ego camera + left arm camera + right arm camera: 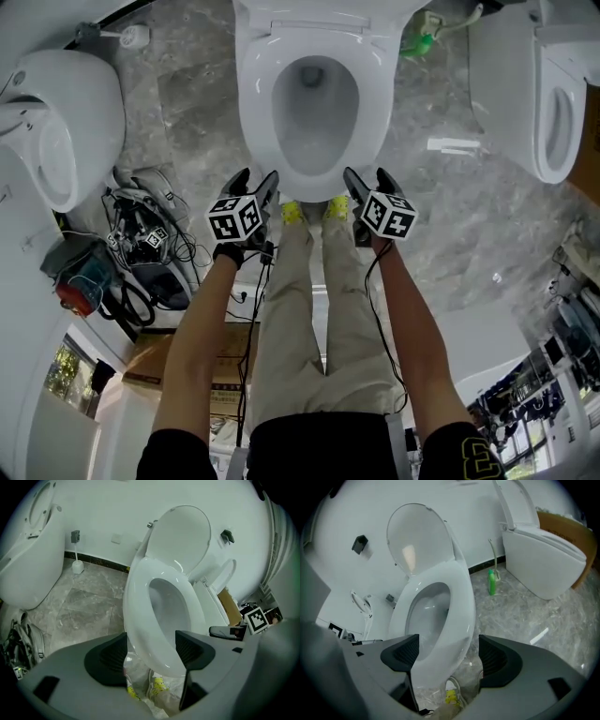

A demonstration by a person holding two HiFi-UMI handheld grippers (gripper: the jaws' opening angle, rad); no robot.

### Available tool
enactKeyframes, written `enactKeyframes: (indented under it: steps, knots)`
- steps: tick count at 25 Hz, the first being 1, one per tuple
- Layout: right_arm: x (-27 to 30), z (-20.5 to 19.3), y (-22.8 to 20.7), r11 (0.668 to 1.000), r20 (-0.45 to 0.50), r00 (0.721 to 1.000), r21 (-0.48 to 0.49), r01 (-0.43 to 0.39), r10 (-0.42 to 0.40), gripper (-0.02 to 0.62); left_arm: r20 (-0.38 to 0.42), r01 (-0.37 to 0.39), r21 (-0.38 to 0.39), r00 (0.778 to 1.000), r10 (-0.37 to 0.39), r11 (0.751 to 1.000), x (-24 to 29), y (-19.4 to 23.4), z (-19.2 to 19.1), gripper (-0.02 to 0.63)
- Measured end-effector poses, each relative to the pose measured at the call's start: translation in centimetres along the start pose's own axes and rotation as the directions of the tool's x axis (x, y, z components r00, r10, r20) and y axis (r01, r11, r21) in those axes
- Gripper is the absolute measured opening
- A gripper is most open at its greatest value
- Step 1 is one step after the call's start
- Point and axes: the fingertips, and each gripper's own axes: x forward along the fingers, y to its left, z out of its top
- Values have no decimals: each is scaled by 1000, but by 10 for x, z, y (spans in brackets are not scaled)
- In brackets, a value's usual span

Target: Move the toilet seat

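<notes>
The left gripper (257,179) and right gripper (366,178) stand wide at centre frame, straddling the front rim of the toilet seat (255,105) (not yet clamped). The grasp seems in hand; next both should close evenly and lift.

We see the glossy white oval toilet seat (256,105) lowered, lying flat on the bowl (315,86).

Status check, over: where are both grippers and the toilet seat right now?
Left gripper and right gripper open, at the seat's front edge, gripping nothing. Toilet seat down, lid up. Nothing blocking.
</notes>
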Motion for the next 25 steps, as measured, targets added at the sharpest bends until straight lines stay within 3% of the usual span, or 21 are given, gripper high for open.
enactKeyframes:
  steps: [7,16,20,25]
  knots:
    - [17,-21,-1,998,-59,998,49,-27,30,413,-56,8,10,998,-7,1000,10,5,-9,357]
    - [34,-15,3,1000,-78,997,-5,-20,19,411,-99,12,76,995,-4,997,36,-5,-6,364]
    - [37,-19,-1,1000,-87,996,-1,-11,11,411,-84,-1,19,996,2,1000,39,-6,-6,364]
    - [44,-23,0,999,-98,995,41,-9,13,411,-117,6,24,993,-4,1000,43,-5,-13,364]
